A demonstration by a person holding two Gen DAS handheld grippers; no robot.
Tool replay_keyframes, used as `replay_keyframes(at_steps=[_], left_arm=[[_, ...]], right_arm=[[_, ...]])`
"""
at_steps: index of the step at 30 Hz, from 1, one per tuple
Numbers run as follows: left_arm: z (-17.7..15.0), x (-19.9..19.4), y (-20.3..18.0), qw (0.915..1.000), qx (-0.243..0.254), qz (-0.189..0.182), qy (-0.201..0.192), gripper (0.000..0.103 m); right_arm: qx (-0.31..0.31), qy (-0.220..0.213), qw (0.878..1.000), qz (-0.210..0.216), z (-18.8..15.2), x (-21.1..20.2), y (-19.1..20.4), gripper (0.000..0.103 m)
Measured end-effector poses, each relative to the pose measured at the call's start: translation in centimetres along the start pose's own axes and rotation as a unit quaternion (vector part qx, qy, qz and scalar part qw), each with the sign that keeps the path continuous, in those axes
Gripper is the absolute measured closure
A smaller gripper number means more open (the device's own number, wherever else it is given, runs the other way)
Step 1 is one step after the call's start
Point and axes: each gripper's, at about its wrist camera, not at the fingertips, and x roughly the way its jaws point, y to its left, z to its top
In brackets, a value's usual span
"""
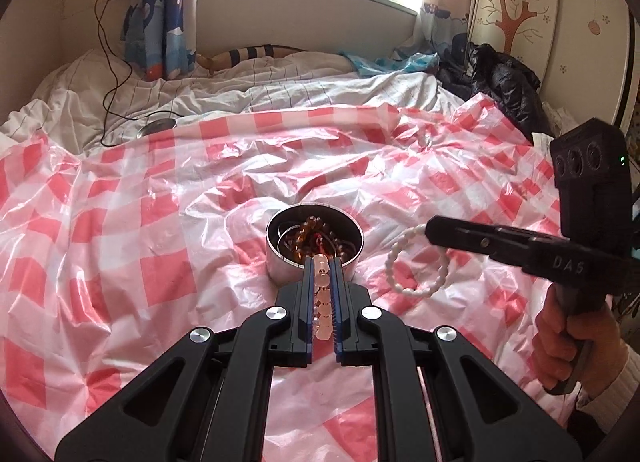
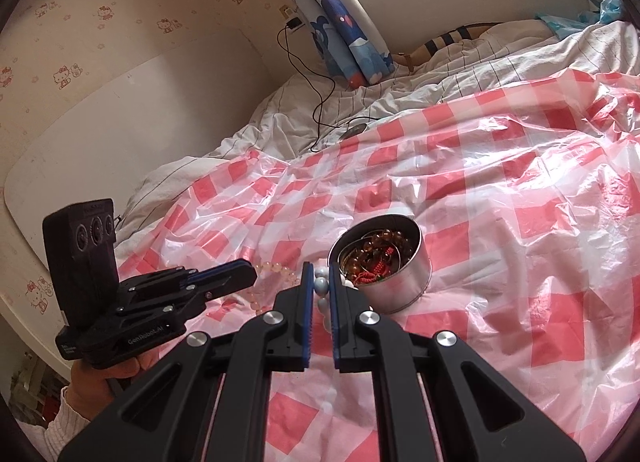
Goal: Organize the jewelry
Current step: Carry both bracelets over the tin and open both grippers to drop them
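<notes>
A round metal tin (image 1: 280, 262) holding amber beads, bangles and red cord stands on the pink checked plastic sheet (image 1: 140, 222). My left gripper (image 1: 322, 262) is shut on a pink bead bracelet (image 1: 323, 294), just in front of the tin. To the right, my right gripper (image 1: 430, 232) is shut on a white bead bracelet (image 1: 416, 292) that hangs as a loop. In the right wrist view the right gripper (image 2: 320, 268) pinches the white bracelet (image 2: 321, 286) left of the tin (image 2: 404, 282). The left gripper (image 2: 250, 272) holds the pink bracelet (image 2: 276, 272) lower left.
Another pale bracelet (image 1: 426, 140) lies far back on the sheet. A round metal lid (image 1: 156, 127) and a black cable (image 1: 110, 74) rest on the white bedding behind. A black jacket (image 1: 504, 82) is piled at the right. A hand (image 1: 560, 342) grips the right tool.
</notes>
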Motion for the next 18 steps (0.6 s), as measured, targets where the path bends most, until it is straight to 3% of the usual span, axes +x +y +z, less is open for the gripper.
replay_keyframes(at_steps=[8, 18], left_arm=[[5.0, 2.9, -1.0, 0.9996, 0.006, -0.021, -0.019, 0.096], [3.7, 7.3, -2.1, 0.9994, 0.031, 0.005, 0.011, 0.096]], right_arm=[[0.015, -0.011, 1.000, -0.003, 0.8, -0.6, -1.3, 0.095], [0.026, -0.021, 0.999, -0.010, 1.0, -1.5, -2.3, 0.095]])
